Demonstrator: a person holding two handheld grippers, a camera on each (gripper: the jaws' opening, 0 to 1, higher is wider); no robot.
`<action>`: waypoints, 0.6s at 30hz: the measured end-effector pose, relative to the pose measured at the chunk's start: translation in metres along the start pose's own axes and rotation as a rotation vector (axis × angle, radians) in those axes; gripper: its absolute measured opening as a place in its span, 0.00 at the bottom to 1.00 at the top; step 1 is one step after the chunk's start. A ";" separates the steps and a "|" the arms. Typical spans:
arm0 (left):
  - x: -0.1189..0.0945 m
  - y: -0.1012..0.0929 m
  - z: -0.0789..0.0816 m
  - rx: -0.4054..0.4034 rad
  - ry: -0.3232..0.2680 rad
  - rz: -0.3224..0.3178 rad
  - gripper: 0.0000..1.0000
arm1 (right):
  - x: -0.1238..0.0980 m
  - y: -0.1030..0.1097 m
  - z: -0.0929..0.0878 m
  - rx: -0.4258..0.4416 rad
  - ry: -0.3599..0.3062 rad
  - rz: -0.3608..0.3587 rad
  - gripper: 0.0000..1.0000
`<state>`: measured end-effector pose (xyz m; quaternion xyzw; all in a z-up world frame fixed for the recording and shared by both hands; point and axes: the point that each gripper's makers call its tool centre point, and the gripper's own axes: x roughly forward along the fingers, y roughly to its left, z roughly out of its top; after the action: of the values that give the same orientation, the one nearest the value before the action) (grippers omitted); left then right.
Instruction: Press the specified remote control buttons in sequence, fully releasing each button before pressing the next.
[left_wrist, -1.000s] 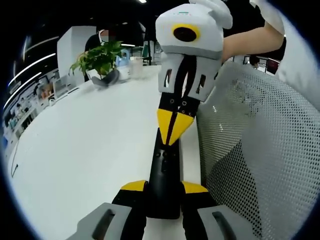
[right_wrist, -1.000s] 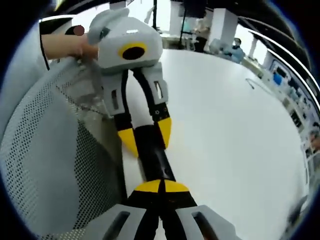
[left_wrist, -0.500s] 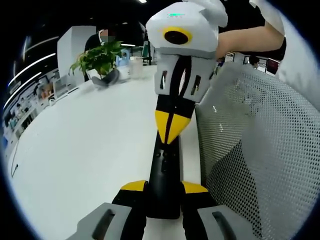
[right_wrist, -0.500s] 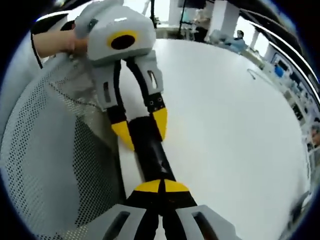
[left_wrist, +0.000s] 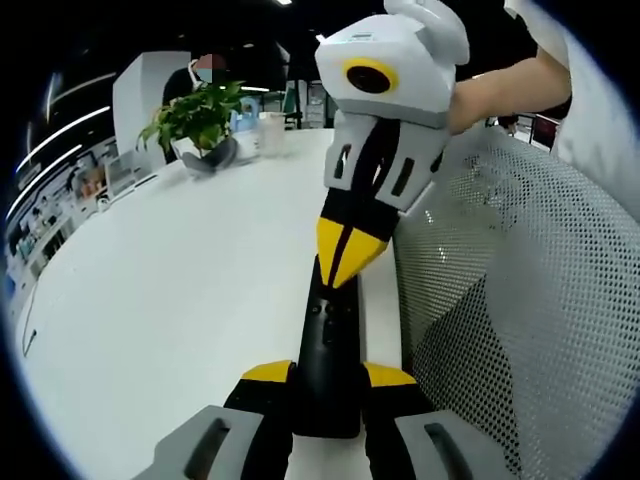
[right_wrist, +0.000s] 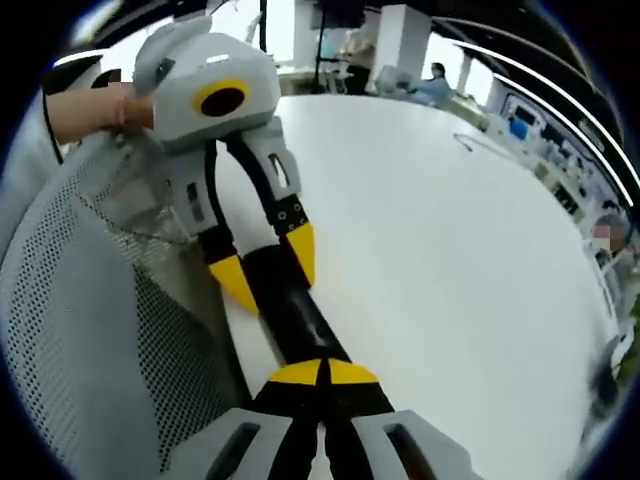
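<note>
left gripper (left_wrist: 325, 385) clamps one end of a black remote control (left_wrist: 330, 340) at the edge of a white table (left_wrist: 170, 300) while the right gripper (left_wrist: 347, 262) bears down on it with its yellow tips pinched together.

from the right gripper view, the right gripper (right_wrist: 322, 375) is closed with nothing between its tips, resting them on the remote control (right_wrist: 290, 310), whose far end sits gripped between the left gripper (right_wrist: 262, 273) and its yellow tips. a mesh chair back (left_wrist: 520, 300) stands just beside the table edge, a potted plant (left_wrist: 197, 118) well off. this looks like a button press in hand; i cannot tell which button. next, the tips should lift fully clear before moving to another button, with the remote control held steady.
</note>
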<state>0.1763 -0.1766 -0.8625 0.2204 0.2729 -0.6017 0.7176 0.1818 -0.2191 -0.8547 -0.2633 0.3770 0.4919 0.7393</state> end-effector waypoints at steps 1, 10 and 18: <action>0.000 0.000 0.000 0.000 0.000 0.000 0.25 | 0.000 0.000 0.000 0.034 -0.004 0.005 0.00; 0.000 0.000 0.000 -0.001 -0.003 0.000 0.25 | -0.002 -0.006 0.024 0.044 -0.036 0.000 0.00; 0.000 0.000 0.000 -0.001 -0.003 0.001 0.25 | 0.006 0.005 0.010 -0.023 0.035 0.003 0.00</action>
<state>0.1763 -0.1769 -0.8628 0.2189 0.2720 -0.6016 0.7184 0.1819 -0.2065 -0.8540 -0.2798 0.3845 0.4927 0.7288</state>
